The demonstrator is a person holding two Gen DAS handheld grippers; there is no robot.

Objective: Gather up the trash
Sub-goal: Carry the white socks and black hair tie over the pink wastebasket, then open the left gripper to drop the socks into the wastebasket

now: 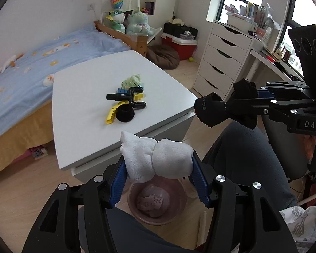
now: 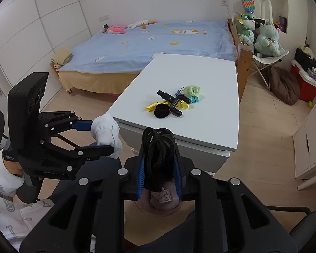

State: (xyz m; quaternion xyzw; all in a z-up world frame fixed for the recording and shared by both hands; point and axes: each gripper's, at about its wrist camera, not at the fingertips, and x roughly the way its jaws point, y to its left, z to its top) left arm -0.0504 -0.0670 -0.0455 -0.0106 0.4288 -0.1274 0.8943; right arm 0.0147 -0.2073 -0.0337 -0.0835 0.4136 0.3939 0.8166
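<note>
My left gripper (image 1: 158, 164) is shut on a bunched white sock (image 1: 155, 160), held above a pink bin (image 1: 157, 202) on the floor in front of the white table (image 1: 84, 109). My right gripper (image 2: 159, 168) is shut on a rolled black sock (image 2: 158, 156), also over the bin (image 2: 164, 200). In the left wrist view the right gripper (image 1: 242, 109) holds the black sock (image 1: 219, 109) at the right. In the right wrist view the left gripper (image 2: 105, 135) holds the white sock (image 2: 107, 132) at the left. Paper scraps lie in the bin.
On the table lie a black U-shaped handle (image 1: 132, 99), a yellow clip (image 1: 113, 113), a black round cap (image 1: 125, 113), blue binder clips (image 2: 192, 99) and a green fabric piece (image 1: 132, 80). A bed (image 1: 21, 71) is behind, white drawers (image 1: 221, 59) to the right.
</note>
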